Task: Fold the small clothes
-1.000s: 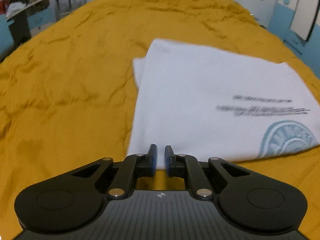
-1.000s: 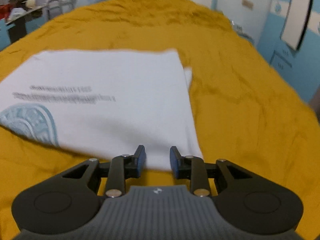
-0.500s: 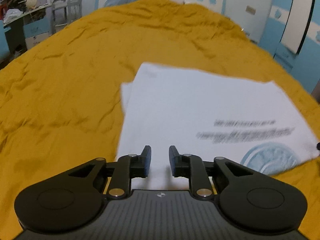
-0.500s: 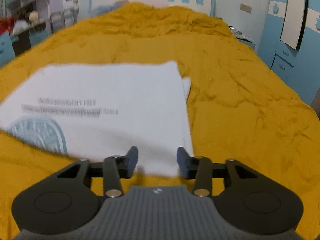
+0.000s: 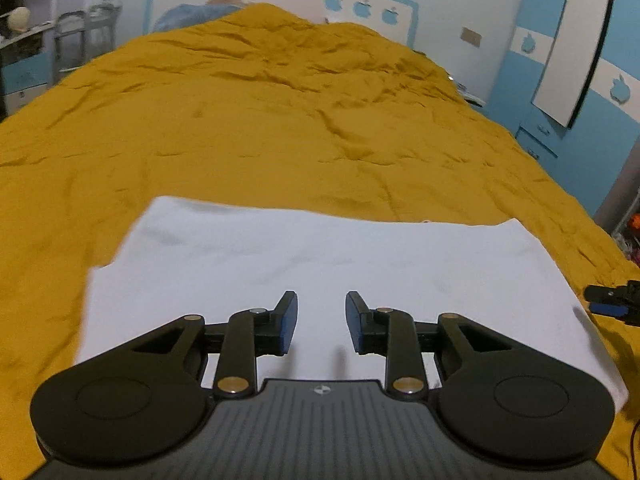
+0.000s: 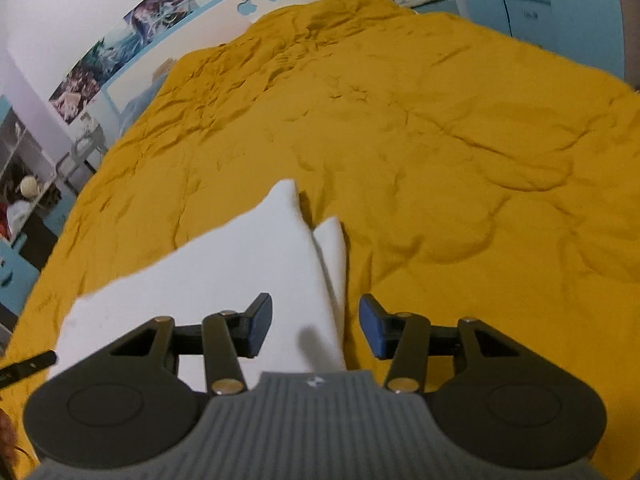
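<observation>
A white garment lies folded and flat on the mustard bedspread, plain side up. My left gripper hovers over its near middle, jaws opening with nothing between them. In the right wrist view the garment fills the lower left, a second layer peeking out along its right edge. My right gripper hangs over that edge, rolled to one side, its jaws opening and empty. A fingertip of each gripper shows in the other's view: the right gripper and the left gripper.
The wrinkled bedspread stretches far beyond the garment to a white headboard with blue apple decals. Blue cabinets stand on the right. Shelves with clutter are on the left.
The printed side with text and emblem is no longer visible; only plain white fabric shows. Both grippers spread their fingers wider and shifted across the garment. The right wrist view has rolled.
</observation>
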